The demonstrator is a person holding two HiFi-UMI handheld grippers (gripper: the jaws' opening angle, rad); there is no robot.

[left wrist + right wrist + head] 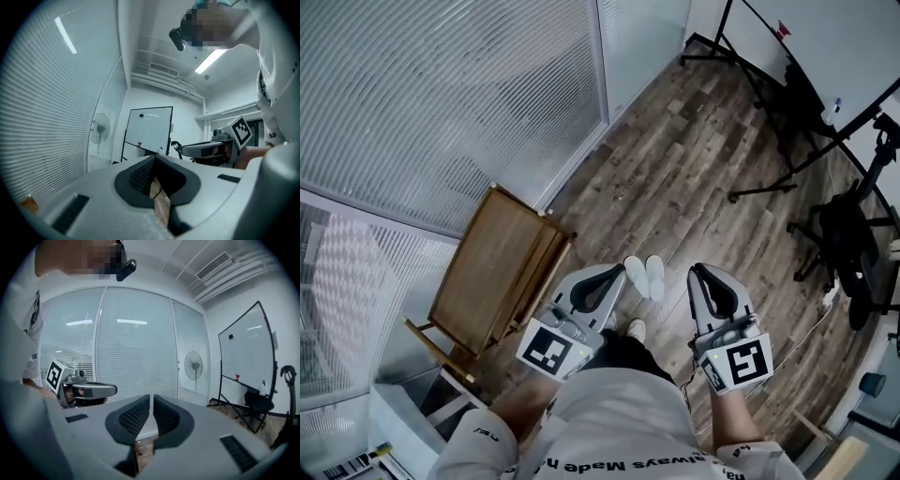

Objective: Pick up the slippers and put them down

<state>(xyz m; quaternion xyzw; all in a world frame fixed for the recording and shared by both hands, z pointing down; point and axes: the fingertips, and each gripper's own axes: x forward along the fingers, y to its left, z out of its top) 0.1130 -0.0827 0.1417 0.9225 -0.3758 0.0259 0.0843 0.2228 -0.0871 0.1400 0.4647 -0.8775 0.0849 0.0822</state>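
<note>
Down on the wood-plank floor (675, 178), at mid-frame in the head view: a pair of white slippers (645, 277), side by side and close together. Held by neither gripper. Just below them in the frame, the toe of a light shoe (636, 329).

To the left of the slippers, the left gripper (609, 279); to the right, the right gripper (705, 277). Both held out in front of the torso, roughly parallel, jaw tips toward the top of the frame. A marker cube (551, 349) at the near end of each. Bare forearms (733, 433) reaching in from the bottom edge.

In the left gripper view, left gripper (154, 160) with pads meeting at the tip, nothing between them, aimed nearly level across the room at a whiteboard (149, 129) and a standing fan (100, 129). Right gripper (206, 149) level beside it at right.

In the right gripper view, right gripper (151, 401) closed to a thin slit, empty, facing a glass wall with blinds (131, 357).

Further out in the head view: a wooden table (492, 272) at left against the glass wall, a black office chair (848, 239) at right.
</note>
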